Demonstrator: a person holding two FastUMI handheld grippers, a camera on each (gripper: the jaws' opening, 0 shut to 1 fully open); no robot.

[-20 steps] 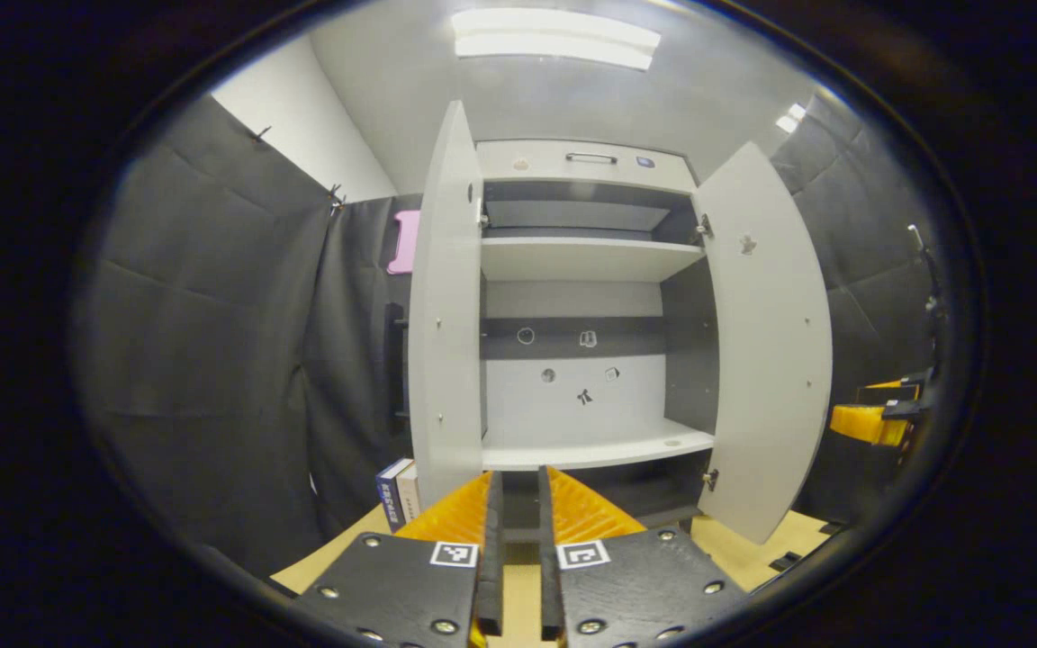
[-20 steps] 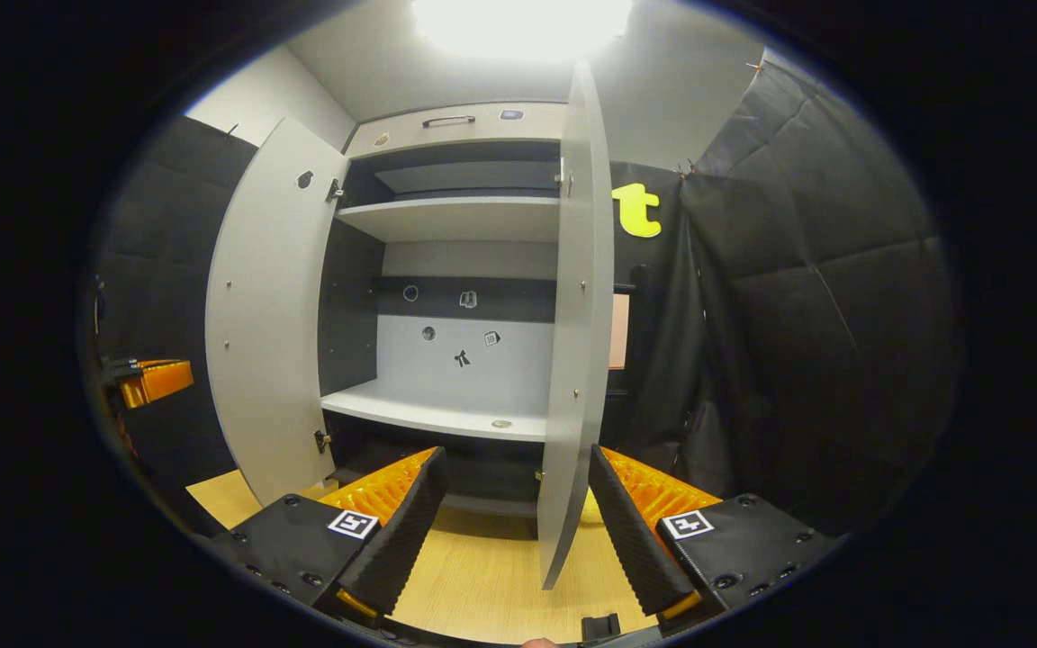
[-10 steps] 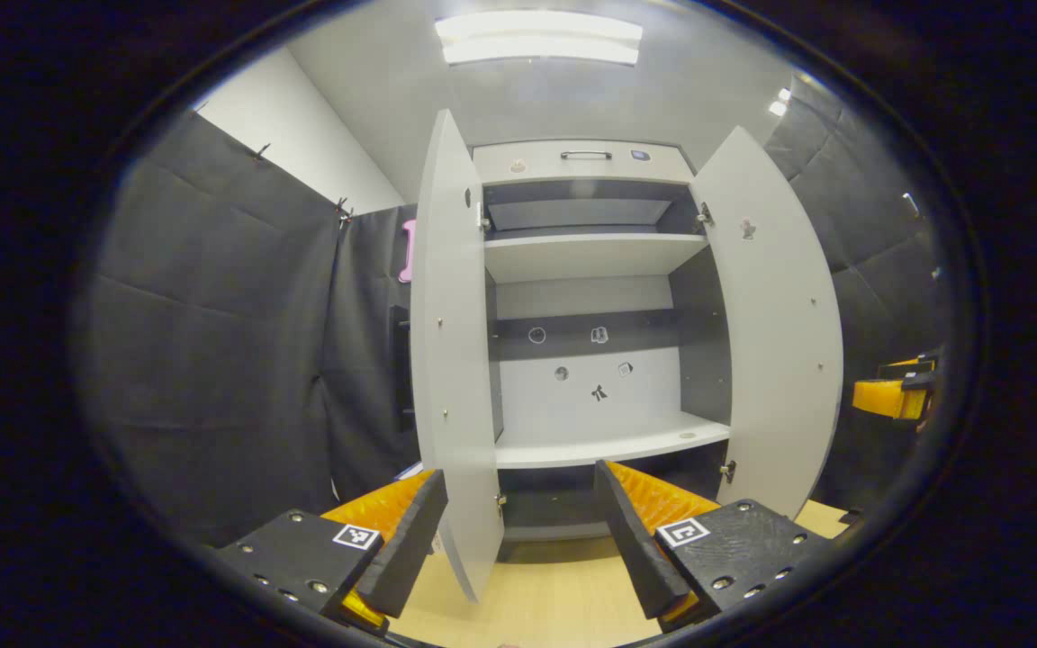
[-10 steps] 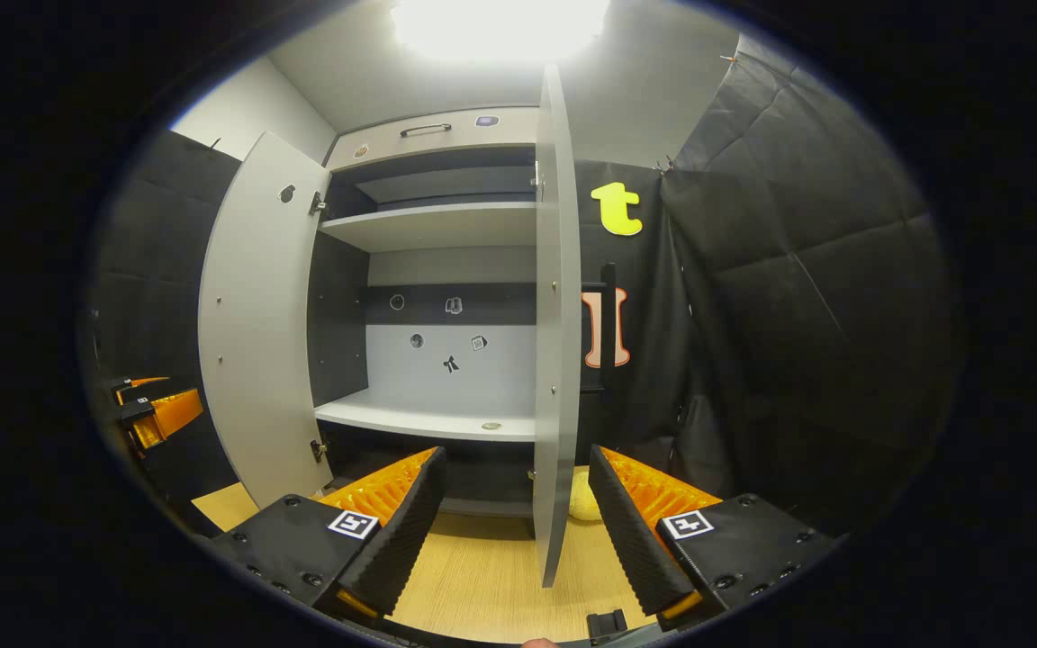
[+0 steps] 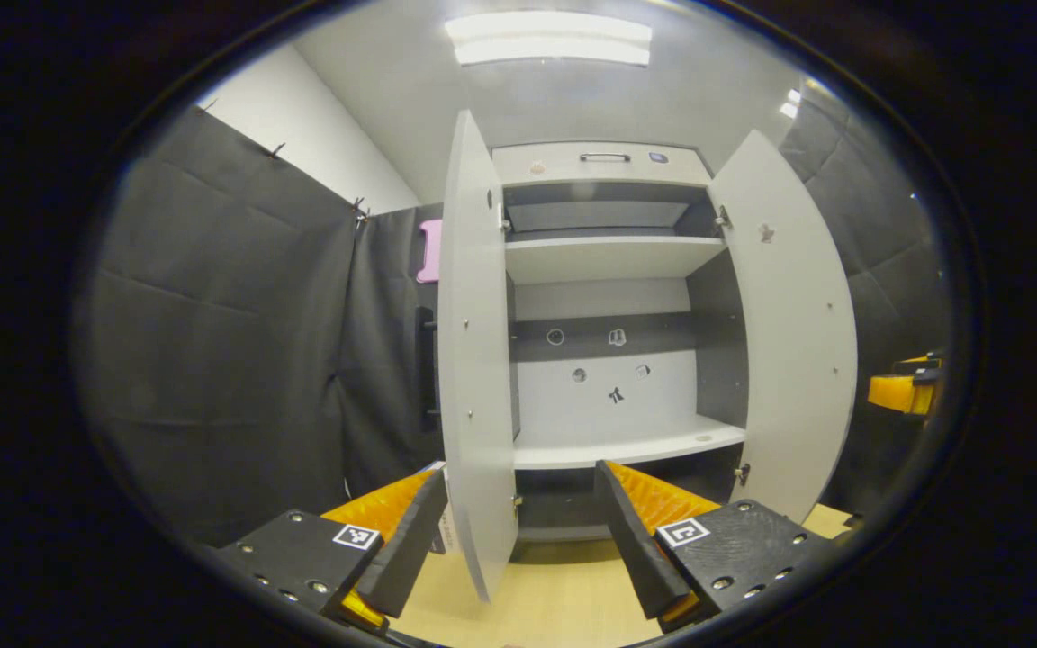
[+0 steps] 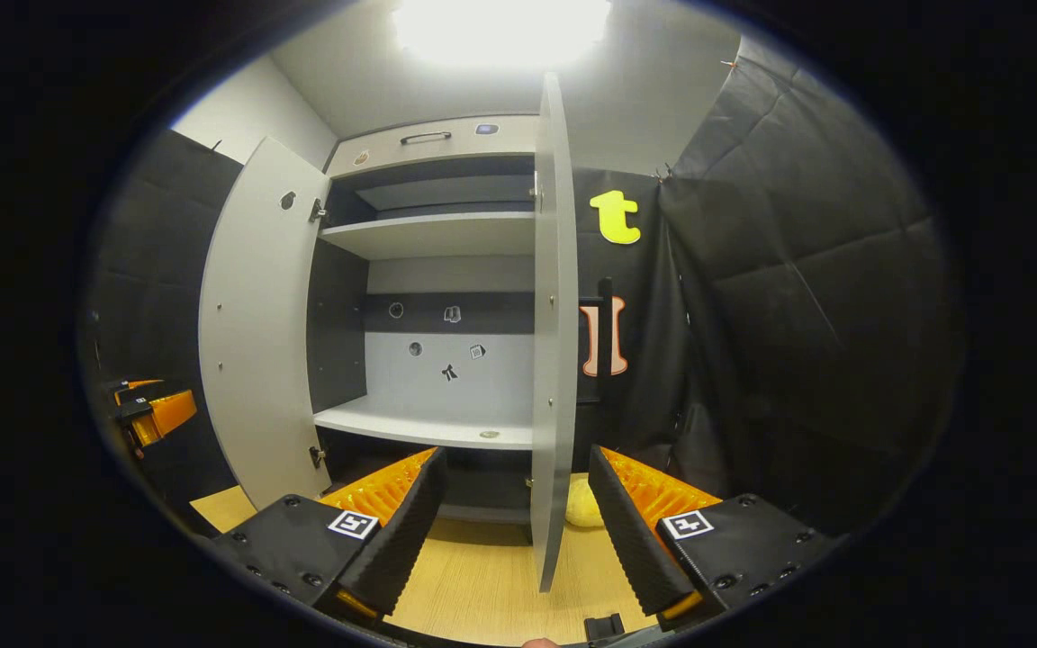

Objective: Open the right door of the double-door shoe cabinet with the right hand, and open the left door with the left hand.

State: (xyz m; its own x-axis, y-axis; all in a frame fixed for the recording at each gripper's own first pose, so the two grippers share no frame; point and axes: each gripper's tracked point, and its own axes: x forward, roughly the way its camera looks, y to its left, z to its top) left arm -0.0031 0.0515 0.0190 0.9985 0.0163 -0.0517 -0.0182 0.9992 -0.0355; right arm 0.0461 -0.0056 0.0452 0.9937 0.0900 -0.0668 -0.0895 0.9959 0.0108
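Left claw: the left claw (image 5: 518, 531) is spread wide, pinching nothing; the lower edge of the left door (image 5: 478, 360) hangs between its fingers without clear contact on either.
Right claw: the right claw (image 6: 514, 526) is likewise spread, with the lower edge of the right door (image 6: 553, 342) between its fingers, apparently untouched.
Cabinet: the shoe cabinet (image 5: 604, 166) stands at the far side of the wooden tabletop (image 5: 554, 603), against the booth's black wall; its shelves look bare.
Door heading: each door is a tall panel, long axis vertical, hinged at the cabinet's outer side. Both are swung out so their free edges point toward the near side, roughly edge-on to the claw in front of each.
Progress: both doors look fully open, so the task seems done or nearly so.
Risk, drawing back: a sideways drift of either claw could knock a finger against the door edge and swing it partly shut.
Risk, hinges: pushing a door further outward could strain them.
Risk, nearby things: a pale yellow object (image 6: 583, 504) lies on the tabletop just right of the right door, and could be bumped.
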